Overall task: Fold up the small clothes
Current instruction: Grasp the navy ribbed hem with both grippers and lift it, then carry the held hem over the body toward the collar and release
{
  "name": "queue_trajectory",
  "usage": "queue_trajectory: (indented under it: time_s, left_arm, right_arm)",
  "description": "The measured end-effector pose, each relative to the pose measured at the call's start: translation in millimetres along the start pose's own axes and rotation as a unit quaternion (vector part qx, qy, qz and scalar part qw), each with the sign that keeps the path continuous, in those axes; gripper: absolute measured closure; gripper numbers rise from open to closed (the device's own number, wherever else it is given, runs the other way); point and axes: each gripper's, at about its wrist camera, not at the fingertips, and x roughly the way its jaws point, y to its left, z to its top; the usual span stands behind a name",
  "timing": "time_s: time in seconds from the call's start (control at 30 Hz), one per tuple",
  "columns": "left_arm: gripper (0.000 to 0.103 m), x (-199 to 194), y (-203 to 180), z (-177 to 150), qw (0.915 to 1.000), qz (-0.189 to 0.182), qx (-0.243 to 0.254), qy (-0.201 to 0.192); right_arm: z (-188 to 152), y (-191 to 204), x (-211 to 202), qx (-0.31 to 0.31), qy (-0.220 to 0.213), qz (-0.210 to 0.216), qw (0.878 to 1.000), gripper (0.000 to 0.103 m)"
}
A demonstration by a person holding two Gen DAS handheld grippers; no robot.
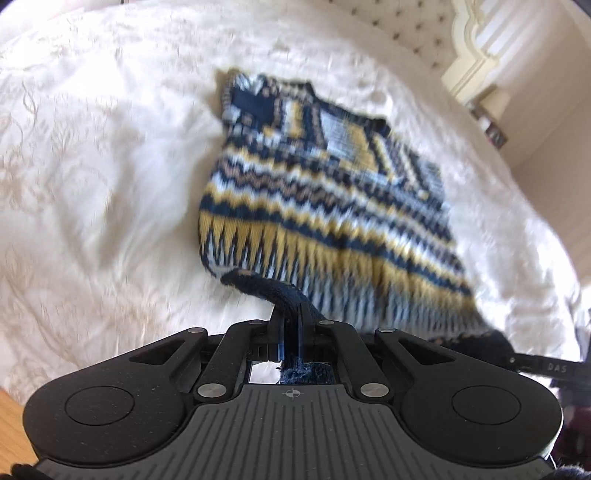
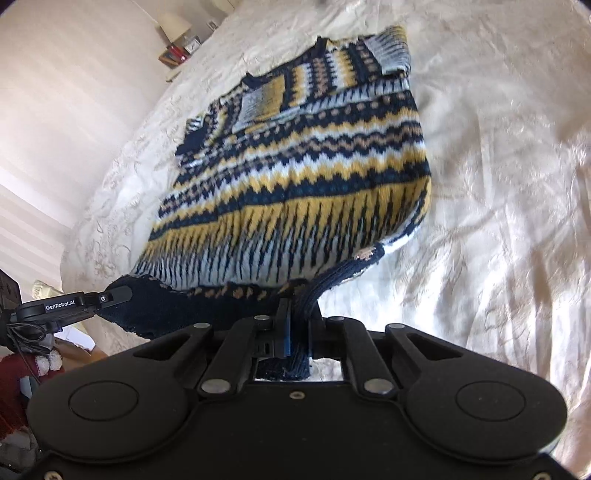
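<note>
A small knitted sweater (image 1: 325,206) with navy, yellow and pale blue zigzag bands lies on a white bedspread (image 1: 110,147), sleeves folded across its upper part. My left gripper (image 1: 290,317) is shut on the navy ribbed hem at the sweater's near left corner. My right gripper (image 2: 295,314) is shut on the navy hem at the near right corner of the sweater (image 2: 314,166). The hem is lifted off the bed between the two grippers. The left gripper (image 2: 110,295) shows at the left of the right wrist view, the right gripper (image 1: 532,365) at the right of the left wrist view.
The bedspread (image 2: 498,184) is wrinkled all around the sweater. A tufted headboard (image 1: 406,29) stands at the far end. A bedside table with a lamp (image 2: 177,26) and small items is beside the bed. A wooden floor corner (image 1: 11,413) shows near me.
</note>
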Motion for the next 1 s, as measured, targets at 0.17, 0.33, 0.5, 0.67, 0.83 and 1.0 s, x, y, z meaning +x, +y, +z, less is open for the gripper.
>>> queue_trajectory:
  time_s: [0.17, 0.33, 0.5, 0.67, 0.83, 1.0]
  left_arm:
    - [0.097, -11, -11, 49, 0.9986, -0.021, -0.005, -0.049]
    - [0.097, -3, -17, 101, 0.9951, -0.037, 0.0, -0.091]
    - [0.097, 18, -19, 153, 0.9918, -0.05, -0.001, -0.117]
    - [0.097, 47, -18, 200, 0.9909, -0.051, 0.01, -0.124]
    - [0.097, 80, -13, 236, 0.9917, -0.053, 0.01, -0.116]
    - [0.097, 116, -8, 263, 0.9944, -0.045, 0.02, -0.093]
  right_arm:
    - [42, 8, -13, 0.004, -0.049, 0.014, 0.999, 0.088]
    - [94, 17, -12, 0.003, -0.092, 0.022, 0.995, 0.088]
    - [153, 23, 4, 0.01, -0.126, 0.027, 0.992, 0.088]
    - [205, 25, 29, 0.01, -0.143, 0.017, 0.989, 0.088]
    - [246, 20, 60, 0.021, -0.145, -0.004, 0.989, 0.088]
    - [278, 17, 92, 0.017, -0.126, -0.047, 0.991, 0.088]
